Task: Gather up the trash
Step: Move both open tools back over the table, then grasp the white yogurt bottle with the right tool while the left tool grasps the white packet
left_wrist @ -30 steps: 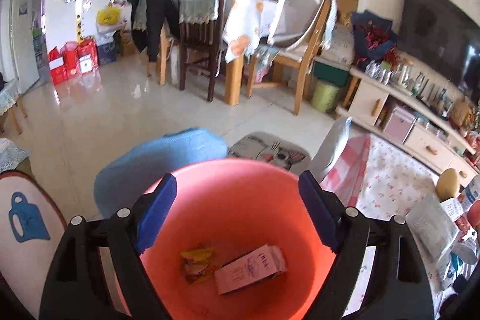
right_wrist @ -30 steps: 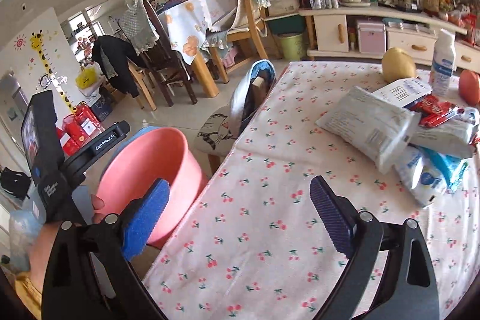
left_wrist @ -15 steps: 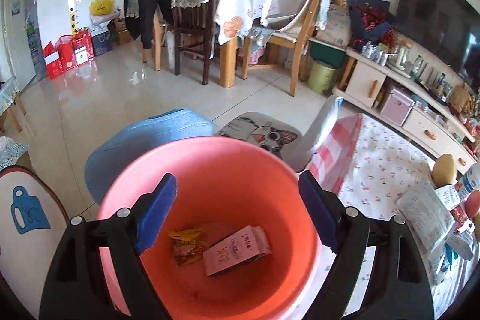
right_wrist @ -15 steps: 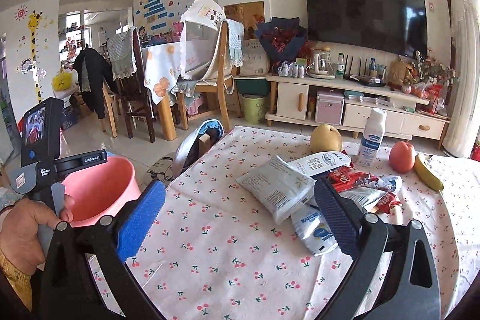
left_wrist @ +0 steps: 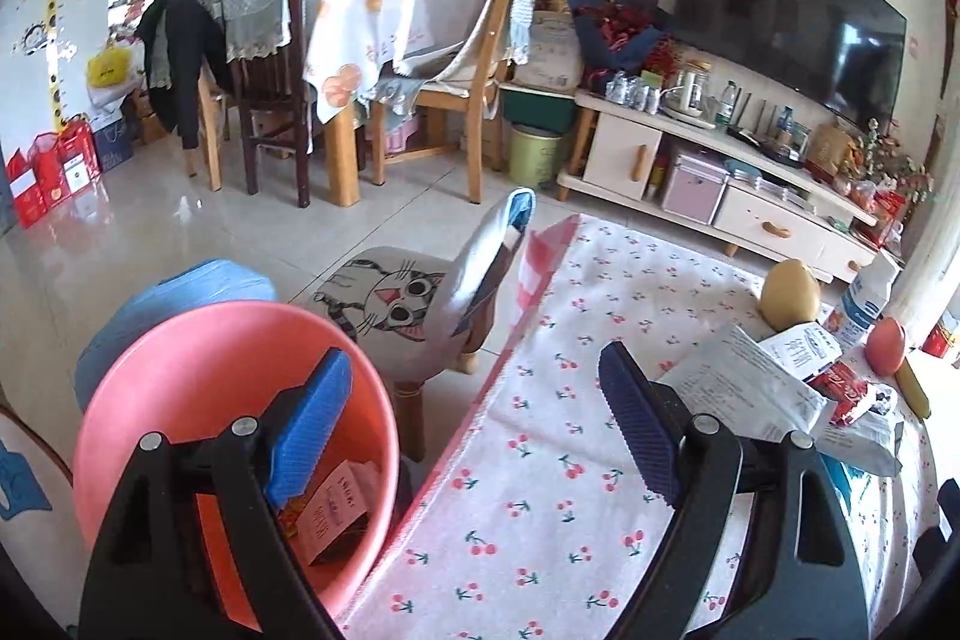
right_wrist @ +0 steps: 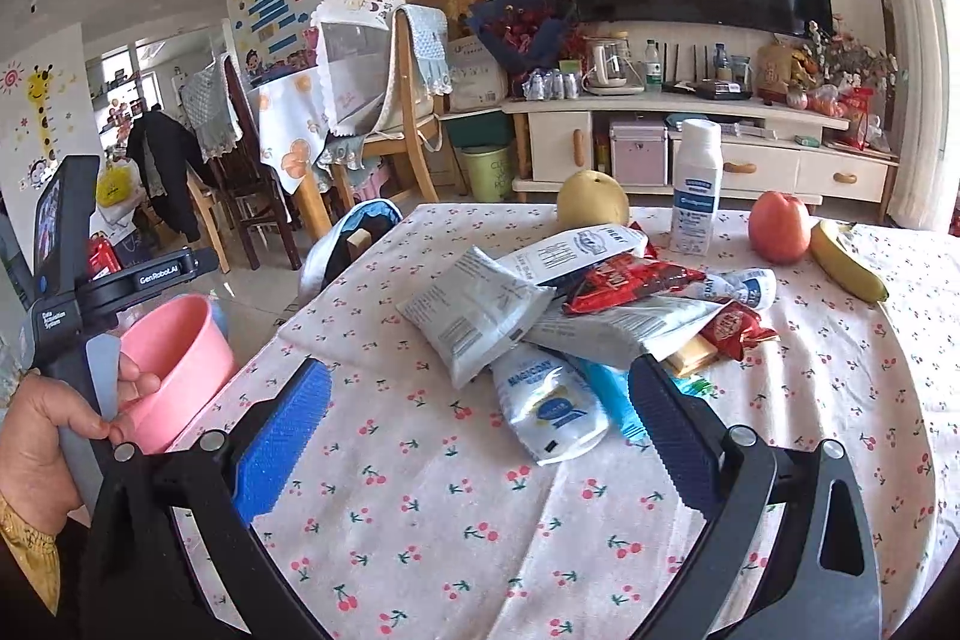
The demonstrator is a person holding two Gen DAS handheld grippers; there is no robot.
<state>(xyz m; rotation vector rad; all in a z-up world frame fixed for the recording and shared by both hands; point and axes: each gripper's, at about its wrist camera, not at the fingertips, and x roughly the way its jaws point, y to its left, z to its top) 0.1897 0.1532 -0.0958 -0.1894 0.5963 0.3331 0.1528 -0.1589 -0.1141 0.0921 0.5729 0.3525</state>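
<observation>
table cherry cloth | wrappers, bottle, pear, apple, banana

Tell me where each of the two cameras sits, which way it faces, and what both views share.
Left wrist: on the left gripper, jaws open, looking down past the pink bin and table edge toward the dining chairs; only its own fingers show.
Right wrist: on the right gripper, jaws open, facing across the table at the wrapper pile and TV; the left hand shows.
Shared: bin, table, wrapper pile, pear, apple.
</observation>
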